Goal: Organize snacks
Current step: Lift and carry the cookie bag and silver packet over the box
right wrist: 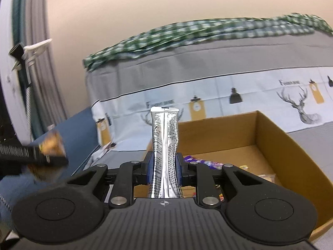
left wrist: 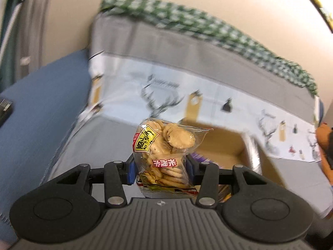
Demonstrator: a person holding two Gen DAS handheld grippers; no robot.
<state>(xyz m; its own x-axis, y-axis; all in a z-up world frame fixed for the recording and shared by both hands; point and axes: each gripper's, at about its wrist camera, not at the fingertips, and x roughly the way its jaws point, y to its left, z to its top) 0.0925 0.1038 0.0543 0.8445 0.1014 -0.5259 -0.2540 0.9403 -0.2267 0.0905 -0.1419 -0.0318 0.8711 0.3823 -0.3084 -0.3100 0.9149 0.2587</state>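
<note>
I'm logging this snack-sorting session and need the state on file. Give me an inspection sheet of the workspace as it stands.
Surface: grey sheet on a bed, with a deer-print border.
Job's things: bag of round crackers held upright; silver foil packet held upright; open cardboard box with a few snack packs, one purple.
Clutter: green checked cloth along the far edge of the bed.
Grippers: left gripper shut on the cracker bag; right gripper shut on the foil packet above the box's near-left part.
Cables: nothing seen.
Surroundings: beige wall, blue floor, model aeroplane at left.
</note>
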